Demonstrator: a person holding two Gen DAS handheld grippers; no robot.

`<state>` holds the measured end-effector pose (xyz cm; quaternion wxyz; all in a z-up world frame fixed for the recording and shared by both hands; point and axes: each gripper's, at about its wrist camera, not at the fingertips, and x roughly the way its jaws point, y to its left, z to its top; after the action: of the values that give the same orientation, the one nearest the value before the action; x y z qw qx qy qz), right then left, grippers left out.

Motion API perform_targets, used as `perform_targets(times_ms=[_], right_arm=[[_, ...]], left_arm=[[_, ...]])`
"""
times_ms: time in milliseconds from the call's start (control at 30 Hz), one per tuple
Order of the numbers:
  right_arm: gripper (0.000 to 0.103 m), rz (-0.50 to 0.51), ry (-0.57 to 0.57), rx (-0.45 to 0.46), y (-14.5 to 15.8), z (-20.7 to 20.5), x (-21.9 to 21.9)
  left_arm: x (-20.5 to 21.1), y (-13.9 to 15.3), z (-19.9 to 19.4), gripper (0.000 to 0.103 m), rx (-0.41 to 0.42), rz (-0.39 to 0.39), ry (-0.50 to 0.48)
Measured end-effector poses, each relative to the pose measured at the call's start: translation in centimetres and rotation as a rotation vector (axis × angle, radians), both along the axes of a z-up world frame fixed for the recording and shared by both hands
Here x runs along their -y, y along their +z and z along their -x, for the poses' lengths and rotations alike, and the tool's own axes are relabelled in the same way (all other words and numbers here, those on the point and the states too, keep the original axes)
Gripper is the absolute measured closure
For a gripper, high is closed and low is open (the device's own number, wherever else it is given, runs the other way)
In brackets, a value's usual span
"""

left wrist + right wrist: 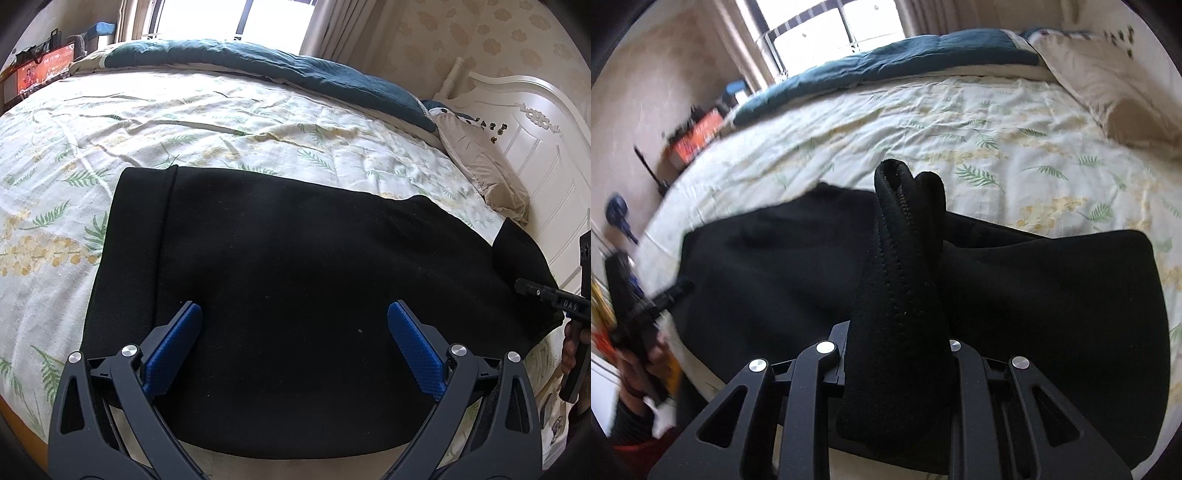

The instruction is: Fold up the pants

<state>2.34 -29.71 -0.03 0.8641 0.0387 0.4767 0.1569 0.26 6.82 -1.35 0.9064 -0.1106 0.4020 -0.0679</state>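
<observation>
Clamping a bunched, stitched hem of the black pants (pixel 901 295), the right gripper (pixel 897 354) has its jaws pressed onto the cloth, which rises as a ridge straight ahead of them and hides the fingertips from the right wrist view. The rest of the garment lies spread across the floral bedsheet (pixel 997 122), to both sides of and beyond those jaws. The left gripper (pixel 295 350) stands with its jaws spread wide and nothing between them; its blue pads (pixel 173 354) hover over, or perhaps rest on, the flat black fabric, and contact cannot be confirmed. From that view the pants (pixel 295 258) extend ahead of the jaws, with a seamed band left of the left jaw and a lifted corner far to the right, where the other tool appears at the frame edge. Risk assessment: the right grip looks to hold several thick layers, so an inner layer could slip free as the hem is carried over, leaving an uneven fold. With the left jaws holding nothing, the base layer is unanchored and may drag or wrinkle along the sheet. The right wrist picture is blurred at its left side, which suggests quick motion that could worsen either fault. Legible writing: small letters on the tool at far right read roughly "DAS"; an orange printed box (pixel 40 74) beyond the bed carries text too small to read.
</observation>
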Motion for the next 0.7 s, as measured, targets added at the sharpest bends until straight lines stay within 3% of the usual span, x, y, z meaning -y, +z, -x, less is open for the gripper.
perform_targets(times_ms=[300, 700], right_arm=[[0.076, 0.175, 0.037, 0.049, -0.6, 1.1, -2.4], [0.065, 0.126, 0.028, 0.055, -0.3, 2.1, -3.4]], left_arm=[[0.2, -0.3, -0.1, 0.003, 0.001, -0.022, 0.006], [0.2, -0.5, -0.2, 0.003, 0.000, -0.024, 0.006]])
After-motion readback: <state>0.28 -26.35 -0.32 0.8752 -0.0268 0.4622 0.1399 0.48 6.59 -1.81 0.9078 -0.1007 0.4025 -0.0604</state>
